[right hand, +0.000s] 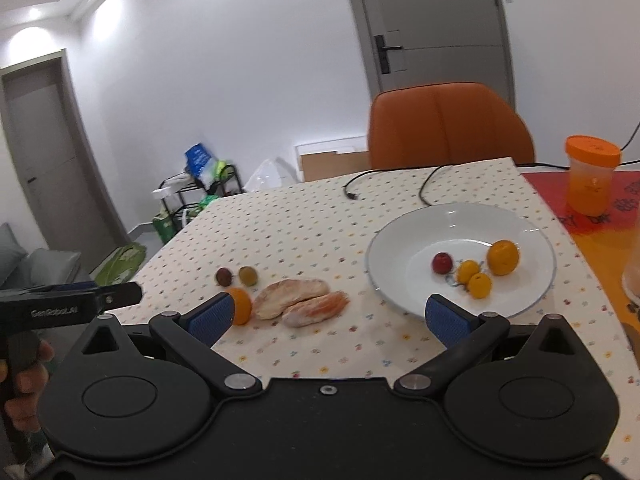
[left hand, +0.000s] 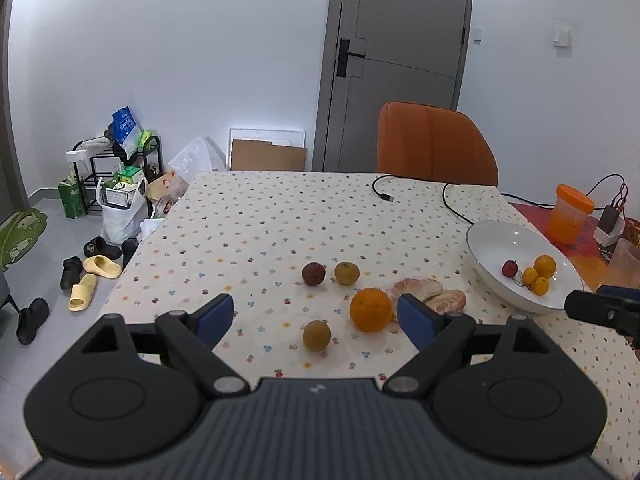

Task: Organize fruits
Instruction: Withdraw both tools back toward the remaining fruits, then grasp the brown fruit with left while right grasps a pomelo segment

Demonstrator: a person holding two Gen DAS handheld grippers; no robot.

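My left gripper [left hand: 316, 314] stands open over the near table, nothing between its blue pads. Just ahead of it lie a brown fruit [left hand: 317, 334], a big orange [left hand: 370, 309], a dark red fruit [left hand: 313, 273], a greenish-brown fruit [left hand: 346, 273] and two peeled citrus segments [left hand: 424, 292]. My right gripper [right hand: 328, 316] is also open and empty, in front of the white bowl [right hand: 408, 256]. That bowl holds a small red fruit [right hand: 442, 263], an orange [right hand: 503, 257] and two small yellow-orange fruits [right hand: 474, 278]. The segments [right hand: 304, 300] lie left of the bowl.
A black cable [left hand: 452, 200] trails across the far tablecloth. An orange-lidded jar [right hand: 591, 180] stands on a red mat at the right. An orange chair [left hand: 436, 144] is behind the table. A hand [right hand: 24, 380] grips the left gripper's handle.
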